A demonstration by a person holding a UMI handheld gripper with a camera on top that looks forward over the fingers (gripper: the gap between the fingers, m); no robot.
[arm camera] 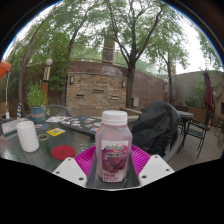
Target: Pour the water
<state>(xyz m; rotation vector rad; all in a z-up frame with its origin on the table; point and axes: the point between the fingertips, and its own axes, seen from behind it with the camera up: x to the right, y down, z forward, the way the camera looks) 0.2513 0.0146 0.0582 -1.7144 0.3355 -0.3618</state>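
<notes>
Jaws (pixel 113 166) are clamped on a clear plastic bottle with a white cap and purple label (pixel 113 148) – held upright between the pink pads. Off to the left, beyond them, a white cylindrical cup (pixel 28 136) and small red lid (pixel 63 152) sit on the glass table (pixel 40 155).

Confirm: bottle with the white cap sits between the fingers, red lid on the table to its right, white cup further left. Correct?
Not quite. The gripper view shows the red lid on the table to the left of the bottle, not the right. The rest holds: the white-capped bottle sits between the fingers, and the white cup stands further left.
</notes>
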